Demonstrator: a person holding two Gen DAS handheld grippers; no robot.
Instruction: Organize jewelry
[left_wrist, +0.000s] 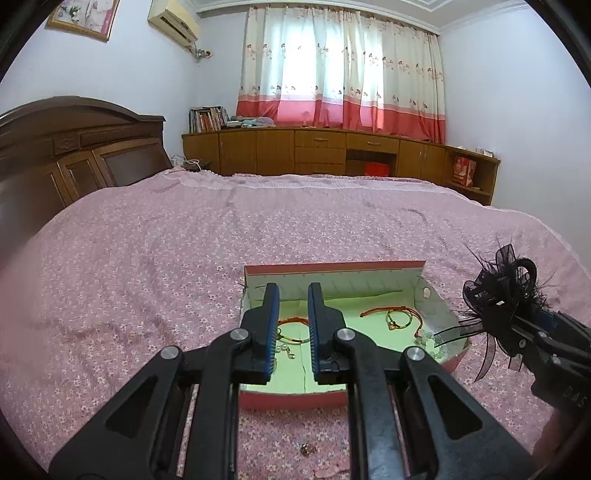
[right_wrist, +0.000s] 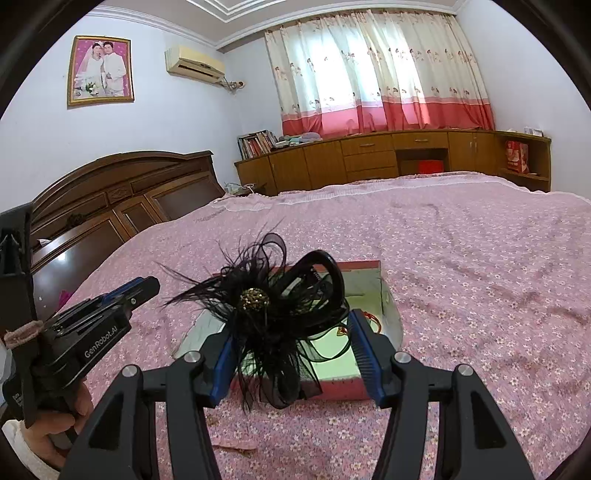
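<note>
A shallow pink box (left_wrist: 332, 266) with a pale green floor lies on the pink floral bedspread. In it are a red cord bracelet (left_wrist: 373, 312), a green bracelet (left_wrist: 397, 320), a multicoloured cord bracelet (left_wrist: 291, 338) and pale beads (left_wrist: 430, 341). My left gripper (left_wrist: 293, 291) hovers over the box's left half, shut with only a narrow slit and nothing in it. My right gripper (right_wrist: 291, 325) is shut on a black feather hair clip (right_wrist: 266, 306) with a gold bead centre, held above the box's (right_wrist: 332, 392) near right side. The clip (left_wrist: 506, 288) also shows at the right of the left wrist view.
A small gold ring (left_wrist: 306, 449) lies on the bedspread just in front of the box. A dark wooden headboard (left_wrist: 74, 155) stands at the left, and low wooden cabinets (left_wrist: 332, 151) run beyond the bed. A hand (right_wrist: 48, 432) holds the left gripper (right_wrist: 146, 286).
</note>
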